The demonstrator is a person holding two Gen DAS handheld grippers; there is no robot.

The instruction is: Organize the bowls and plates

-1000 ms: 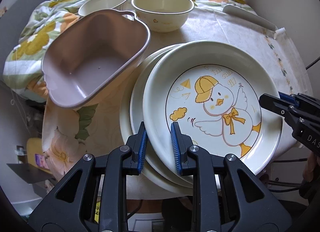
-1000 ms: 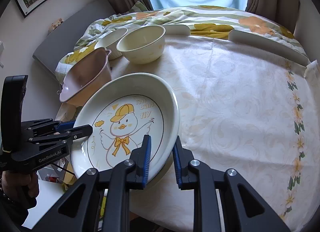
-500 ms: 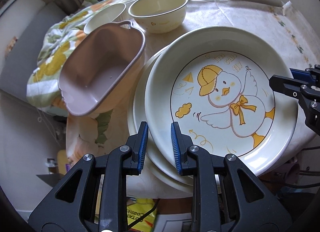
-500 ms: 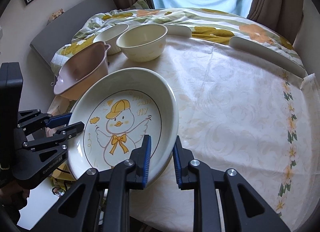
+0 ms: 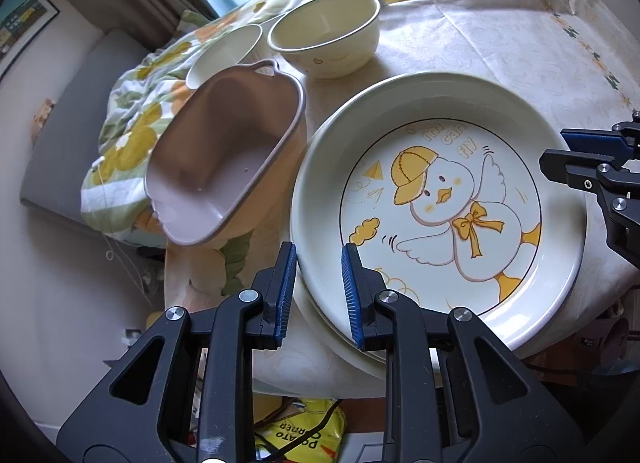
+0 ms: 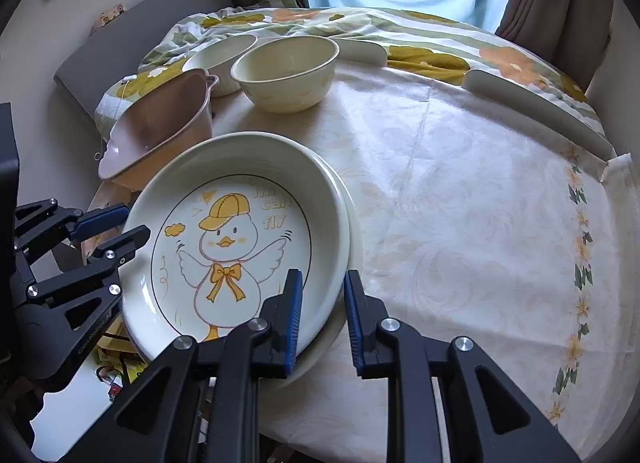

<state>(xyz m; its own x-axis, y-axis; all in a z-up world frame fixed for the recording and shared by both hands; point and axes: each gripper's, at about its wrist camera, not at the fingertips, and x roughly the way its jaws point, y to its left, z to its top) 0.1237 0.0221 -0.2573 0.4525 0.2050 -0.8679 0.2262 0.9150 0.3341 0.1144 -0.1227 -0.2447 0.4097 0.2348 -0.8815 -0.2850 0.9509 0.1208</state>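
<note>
Sitting at the far left of the table, a mauve tub (image 5: 224, 151) with a scalloped rim and a small loop handle tilts over the edge, holding nothing but a few pale specks. Behind it stands a small cream bowl (image 5: 224, 51), mostly hidden, and just beside that a round cream bowl (image 5: 326, 37) with a thin dark rim line and a little heart on its wall; it looks empty, though its bottom is in glare. Nearer, the duck plate (image 5: 440, 199), glossy and deep-rimmed with a capped yellow duck and the words "can fly", lies on a plain plate (image 6: 352, 231) of the same cream glaze, whose rim peeks out on one side; the stack overhangs the table's near edge. The left gripper (image 5: 316, 283) straddles the duck plate's rim with blue ribbed pads, one finger outside and one over the well, jaws parted and seemingly not pinching. The right gripper (image 6: 322, 311) straddles the opposite rim likewise, jaws apart. A cream damask cloth (image 6: 460, 203) with a flower border covers the table, over a floral sheet (image 6: 420, 43).
</note>
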